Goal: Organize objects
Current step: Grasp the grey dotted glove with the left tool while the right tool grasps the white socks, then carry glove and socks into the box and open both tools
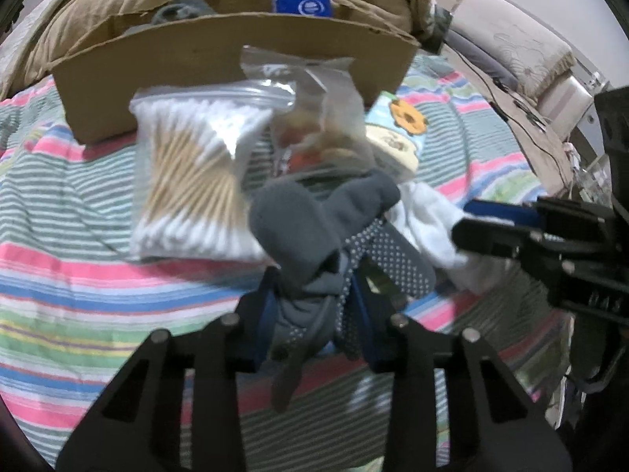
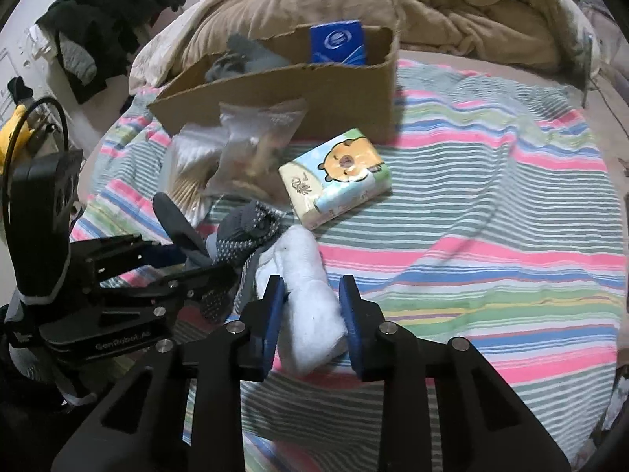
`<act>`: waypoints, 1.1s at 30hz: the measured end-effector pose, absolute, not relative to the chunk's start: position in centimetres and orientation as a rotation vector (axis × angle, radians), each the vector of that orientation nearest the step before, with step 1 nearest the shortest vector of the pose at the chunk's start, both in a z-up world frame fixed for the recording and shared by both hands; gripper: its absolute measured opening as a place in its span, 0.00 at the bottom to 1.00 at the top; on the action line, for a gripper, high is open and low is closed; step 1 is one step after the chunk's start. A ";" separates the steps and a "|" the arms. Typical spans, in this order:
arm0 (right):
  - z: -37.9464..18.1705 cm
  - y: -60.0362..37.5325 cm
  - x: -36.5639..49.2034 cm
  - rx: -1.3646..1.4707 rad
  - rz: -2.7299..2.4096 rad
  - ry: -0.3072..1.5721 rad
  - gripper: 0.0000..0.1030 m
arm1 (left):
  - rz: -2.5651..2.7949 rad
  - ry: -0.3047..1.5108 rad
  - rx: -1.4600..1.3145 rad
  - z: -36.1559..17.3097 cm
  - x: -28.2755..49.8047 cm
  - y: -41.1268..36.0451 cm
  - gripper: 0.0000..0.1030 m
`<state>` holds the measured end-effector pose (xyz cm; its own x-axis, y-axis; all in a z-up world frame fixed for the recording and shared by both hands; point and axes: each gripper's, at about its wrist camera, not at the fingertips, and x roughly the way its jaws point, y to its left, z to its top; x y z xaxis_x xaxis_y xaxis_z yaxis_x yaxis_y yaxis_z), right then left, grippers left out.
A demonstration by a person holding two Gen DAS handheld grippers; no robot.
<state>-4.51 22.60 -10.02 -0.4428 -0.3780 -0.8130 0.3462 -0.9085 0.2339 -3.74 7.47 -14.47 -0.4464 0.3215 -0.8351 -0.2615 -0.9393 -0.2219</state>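
Since both tools already have cloth between their blue pads, the handling question is mostly about softness. The left hand-held gripper point(image 1: 314, 306) is pinched on a dark grey sock with white anti-slip dots point(image 1: 314, 236), its jaws drawn close around the bunched middle of the fabric. The right hand-held gripper point(image 2: 312, 314) is closed on a white fluffy sock point(image 2: 302, 287), the pads squeezing its rolled body near the lower end.

Both socks look light, limp and compressible, so they will likely droop and swing when lifted; a hold on the thick bunched part seems safer than one on a loose toe or cuff, which could slide out. Nothing here looks fragile. The grey sock's dotted sole may give some extra grip.

Outward from the grippers, the two socks lie touching each other on the striped pink, green and blue bedspread point(image 2: 491, 236). Just beyond them sit a clear zip bag of cotton swabs with wooden stems point(image 1: 196, 169) and a second clear plastic bag with small mixed contents point(image 1: 318, 126), slippery and crinkly by their look. Beside those lies a soft pack of tissues printed with an orange cartoon bear point(image 2: 338, 175). Farther back stands an open brown cardboard box point(image 2: 283, 90), already holding a blue packet point(image 2: 336, 43) and some grey fabric, probably the destination.
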 end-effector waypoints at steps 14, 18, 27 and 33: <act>-9.4 23.7 -4.4 1.340 -2.428 -0.012 0.24 | 2.444 -0.165 -1.359 -11.5 -0.7 4.0 0.32; -11.2 23.2 -5.0 1.387 -2.414 -0.025 0.50 | 2.457 -0.170 -1.342 -10.8 0.0 3.5 0.32; -10.9 23.3 -4.8 1.368 -2.395 -0.062 0.32 | 2.474 -0.211 -1.305 -9.4 0.4 3.2 0.31; -8.3 23.0 -4.3 1.302 -2.419 -0.058 0.30 | 2.483 -0.238 -1.267 -8.2 0.7 2.3 0.29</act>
